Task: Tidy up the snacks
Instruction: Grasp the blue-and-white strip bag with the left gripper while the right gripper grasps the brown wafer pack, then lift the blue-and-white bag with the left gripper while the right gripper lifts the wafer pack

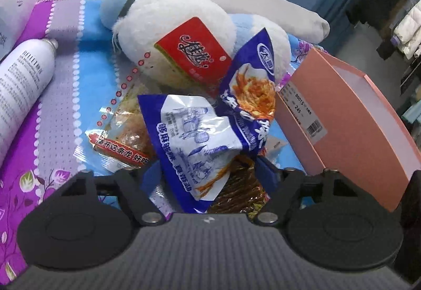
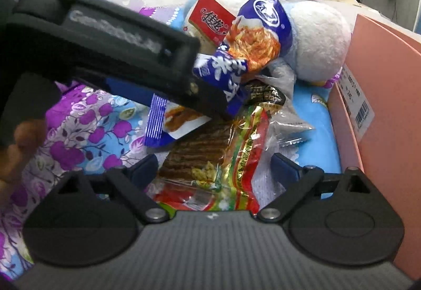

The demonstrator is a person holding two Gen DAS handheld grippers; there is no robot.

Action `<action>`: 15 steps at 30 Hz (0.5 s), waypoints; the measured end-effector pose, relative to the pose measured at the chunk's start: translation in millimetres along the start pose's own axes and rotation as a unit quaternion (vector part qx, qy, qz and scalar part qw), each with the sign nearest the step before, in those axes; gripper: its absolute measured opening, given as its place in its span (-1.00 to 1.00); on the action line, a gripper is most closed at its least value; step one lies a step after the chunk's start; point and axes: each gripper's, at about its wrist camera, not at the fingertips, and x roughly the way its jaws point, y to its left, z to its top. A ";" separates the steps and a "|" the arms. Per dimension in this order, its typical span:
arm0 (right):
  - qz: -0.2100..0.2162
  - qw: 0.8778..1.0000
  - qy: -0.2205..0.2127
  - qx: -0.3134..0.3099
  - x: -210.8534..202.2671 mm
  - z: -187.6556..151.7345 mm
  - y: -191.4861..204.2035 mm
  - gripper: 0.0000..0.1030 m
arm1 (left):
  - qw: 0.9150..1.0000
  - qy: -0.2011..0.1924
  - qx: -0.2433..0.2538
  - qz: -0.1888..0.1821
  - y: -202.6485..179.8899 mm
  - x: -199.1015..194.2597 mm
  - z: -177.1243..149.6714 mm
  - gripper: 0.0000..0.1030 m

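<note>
Snack pile just beside pink box (image 1: 350, 116), on floral bedsheet (image 1: 63, 95). Left hand-held gripper (image 1: 208, 171) spread around blue-white packet (image 1: 194, 142), not clamped. Right hand-held gripper (image 2: 214, 166) spread over red-green packet (image 2: 231, 158). Risk: slick crumpled film slipping; two grippers colliding over pile.

Snack packets (image 1: 200, 132) left of box (image 1: 355, 132)

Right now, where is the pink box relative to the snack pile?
The pink box stands open at the right edge of both wrist views, just right of the snack pile, beside the white plush toy on the floral bedsheet.
</note>
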 end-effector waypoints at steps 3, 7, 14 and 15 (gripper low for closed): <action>-0.005 1.000 -0.004 -0.002 -3.7 -0.9 2.0 0.57 | 1.000 -0.006 0.009 0.010 -5.9 -1.0 0.1 0.33; -0.013 1.000 -0.006 0.004 -10.8 1.8 0.0 0.25 | 1.000 -0.012 0.013 0.015 -13.9 -2.5 0.3 0.11; -0.013 1.000 -0.005 0.014 -32.7 -2.2 -2.4 0.13 | 0.999 -0.025 -0.023 0.021 -15.8 -31.4 -11.2 -0.33; -0.012 1.000 -0.005 0.017 -37.2 -3.6 -2.7 0.13 | 0.999 -0.028 -0.031 0.022 -14.7 -37.5 -13.6 -0.33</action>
